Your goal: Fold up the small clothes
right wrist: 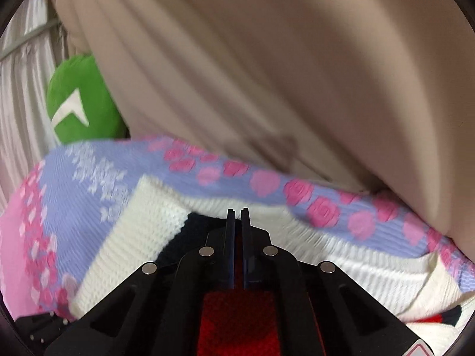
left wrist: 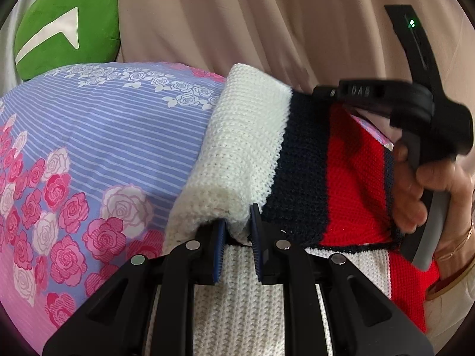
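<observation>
- The knitted sweater [left wrist: 299, 154] lies on the floral bedsheet [left wrist: 89, 136], partly folded: a white section is rolled over the navy and red bands.
- Left gripper [left wrist: 237, 228]: clenched on a fold of white knit.
- Right gripper [right wrist: 237, 216]: fingers nearly together; red knit shows beneath them, but whether it is pinched cannot be told.
- Judged progress: one fold is under way; the lifted edge is not yet laid flat, and further folds and smoothing remain.
- Surface: a bed, not a bench.
- Surroundings: beige drapery [right wrist: 267, 74] behind, a green plush cushion [left wrist: 68, 29] at left.
</observation>
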Available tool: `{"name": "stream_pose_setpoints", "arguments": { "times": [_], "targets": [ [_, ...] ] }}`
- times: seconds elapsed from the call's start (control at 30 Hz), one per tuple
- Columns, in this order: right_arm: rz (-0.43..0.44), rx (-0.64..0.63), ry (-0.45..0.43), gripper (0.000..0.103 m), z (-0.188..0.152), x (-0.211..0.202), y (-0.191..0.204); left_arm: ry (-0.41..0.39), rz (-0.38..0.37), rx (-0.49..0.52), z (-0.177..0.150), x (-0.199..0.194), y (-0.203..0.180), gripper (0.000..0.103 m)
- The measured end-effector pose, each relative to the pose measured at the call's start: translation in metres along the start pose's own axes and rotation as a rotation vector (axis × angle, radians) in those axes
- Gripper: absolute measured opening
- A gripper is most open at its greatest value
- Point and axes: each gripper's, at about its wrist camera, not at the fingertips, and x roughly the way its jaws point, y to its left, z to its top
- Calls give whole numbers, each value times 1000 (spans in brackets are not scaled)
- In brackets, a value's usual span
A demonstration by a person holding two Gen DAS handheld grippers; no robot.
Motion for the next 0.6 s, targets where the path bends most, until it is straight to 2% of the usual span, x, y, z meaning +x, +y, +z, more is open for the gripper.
{"name": "stream_pose_setpoints", "arguments": {
  "times": [0.1,0.13,0.2,0.27,0.3,0.37,0.4,0.43,0.5,0.6],
  "targets": [
    [-52,5,130,3,-7,41,-4,1,4,11,0,1,-3,16],
    [-58,1,117,4,-9,42,-3,2,3,12,0,2,-3,16],
    [-10,51,76,5,-5,24,-8,3,-2,13,1,2,-3,16],
    [31,96,0,5,-5,-14,-22,5,-5,13,1,2,-3,16],
    [22,106,-32,8,-8,-30,-30,5,-5,14,2,2,-2,16],
    [-1,148,-57,25,-23,-68,-61,4,-3,16,2,2,-2,16],
    [-18,170,-69,40,-34,-84,-77,5,-3,16,2,2,-2,16],
    [-60,193,-85,51,-50,-105,-99,5,-3,16,2,2,-2,16],
    [-136,239,-88,56,-81,-130,-132,4,-1,19,2,2,-2,16],
    [-168,328,-54,57,-124,-152,-183,3,9,25,2,2,-3,16]
  ]
}}
